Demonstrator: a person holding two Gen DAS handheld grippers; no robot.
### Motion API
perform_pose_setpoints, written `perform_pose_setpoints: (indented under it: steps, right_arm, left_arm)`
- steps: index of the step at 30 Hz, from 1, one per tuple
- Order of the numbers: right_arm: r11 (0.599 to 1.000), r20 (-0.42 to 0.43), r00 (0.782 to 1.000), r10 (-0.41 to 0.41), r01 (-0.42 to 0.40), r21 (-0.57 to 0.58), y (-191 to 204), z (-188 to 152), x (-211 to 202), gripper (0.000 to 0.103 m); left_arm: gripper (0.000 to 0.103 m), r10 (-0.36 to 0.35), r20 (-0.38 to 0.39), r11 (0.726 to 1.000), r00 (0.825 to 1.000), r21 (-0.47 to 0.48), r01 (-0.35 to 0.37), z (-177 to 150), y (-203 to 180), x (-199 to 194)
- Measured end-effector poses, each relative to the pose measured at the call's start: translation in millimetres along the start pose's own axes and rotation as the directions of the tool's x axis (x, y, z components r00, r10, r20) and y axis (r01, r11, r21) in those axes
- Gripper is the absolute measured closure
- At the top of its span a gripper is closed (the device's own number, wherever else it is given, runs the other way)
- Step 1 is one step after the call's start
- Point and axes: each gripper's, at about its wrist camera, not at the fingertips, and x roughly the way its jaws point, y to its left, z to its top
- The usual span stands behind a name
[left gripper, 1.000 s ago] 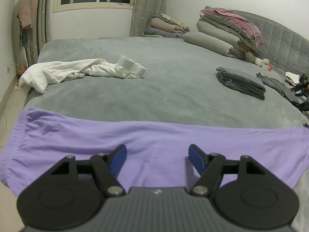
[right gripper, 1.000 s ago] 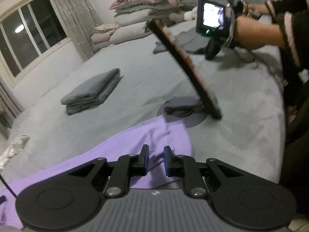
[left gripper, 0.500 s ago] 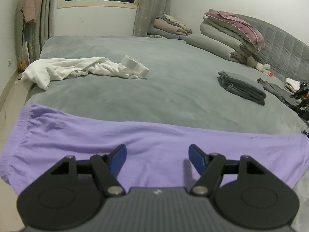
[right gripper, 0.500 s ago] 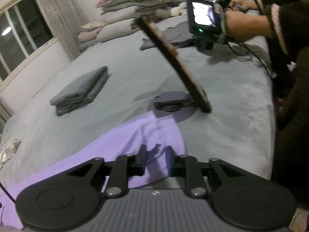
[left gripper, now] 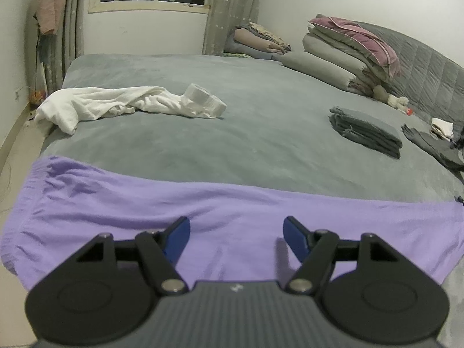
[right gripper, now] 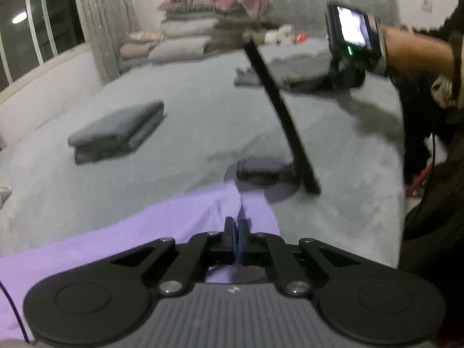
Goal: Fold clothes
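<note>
While the right gripper [right gripper: 237, 233] pinches the purple garment's [left gripper: 232, 211] end on the bed's [left gripper: 203, 145] near edge, the left gripper [left gripper: 236, 233] hovers agape mid-garment. Judged: hold that pinch firm and carry the end across level.

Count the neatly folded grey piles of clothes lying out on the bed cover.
1: the folded grey stack lies mid-bed, beyond the purple garment. A loose grey garment lies right of it, unfolded. Others may be out of view.
</note>
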Motion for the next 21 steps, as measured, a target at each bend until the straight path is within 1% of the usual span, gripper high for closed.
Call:
perform_pose_setpoints:
  steps: [2, 4, 10, 14, 16, 21]
  right_arm:
    - [0.999, 0.026, 0.999, -0.033, 0.034, -0.020, 0, 2, -4, 0.100]
    - [0.999, 0.029, 0.998, -0.051, 0.051, -0.017, -4, 2, -3, 0.100]
    - [0.998, -0.014, 0.998, -0.064, 0.064, 0.012, -15, -1, 12, 0.100]
    - [0.998, 0.015, 0.998, -0.055, 0.054, 0.025, -14, 1, 3, 0.100]
    - [0.999, 0.025, 0.999, -0.042, 0.041, 0.031, -13, 1, -2, 0.100]
    - [0.999, -0.048, 0.999, -0.003, 0.005, 0.043, -19, -6, 6, 0.099]
  left_arm:
    - [0.034, 0.008, -0.004, 1.000, 1.000, -0.003, -0.008, 1, 2, 0]
    - [0.034, 0.023, -0.010, 1.000, 1.000, 0.001, -0.023, 1, 3, 0]
    - [0.034, 0.054, -0.010, 0.998, 0.998, -0.019, -0.054, 4, 14, -1]
    - [0.034, 0.058, -0.003, 0.997, 0.998, -0.042, -0.058, 6, 21, -3]
    - [0.034, 0.055, -0.002, 0.998, 0.998, -0.034, -0.055, 5, 21, -4]
    - [0.033, 0.052, -0.006, 0.998, 0.999, -0.026, -0.052, 5, 19, -3]
